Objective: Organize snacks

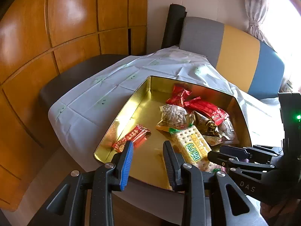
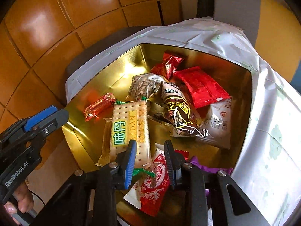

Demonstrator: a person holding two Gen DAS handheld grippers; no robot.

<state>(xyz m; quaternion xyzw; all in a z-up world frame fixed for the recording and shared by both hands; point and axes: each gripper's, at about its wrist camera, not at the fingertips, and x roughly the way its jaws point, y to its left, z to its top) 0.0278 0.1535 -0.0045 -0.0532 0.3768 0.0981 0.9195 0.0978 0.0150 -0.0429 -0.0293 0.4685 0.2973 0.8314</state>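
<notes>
A gold tin (image 1: 131, 101) (image 2: 116, 71) on the covered table holds several wrapped snacks. A cracker pack with green letters (image 1: 193, 143) (image 2: 131, 126) lies near the front. A small red-gold packet (image 1: 131, 137) (image 2: 98, 106) lies at the left. A seed bag (image 1: 174, 114) (image 2: 146, 84), red packs (image 1: 205, 109) (image 2: 201, 86) and a brown pack (image 2: 178, 113) lie behind. My left gripper (image 1: 147, 145) is open and empty over the tin's front edge. My right gripper (image 2: 150, 144) is open above a red-and-white packet (image 2: 152, 184); it also shows in the left wrist view (image 1: 240, 156).
A white plastic cloth (image 1: 90, 94) (image 2: 267, 113) covers the table. A grey, yellow and blue chair back (image 1: 235, 56) stands behind. Wooden cabinet doors (image 1: 56, 37) fill the left. A purple wrapper (image 2: 207, 167) lies by the right gripper's finger.
</notes>
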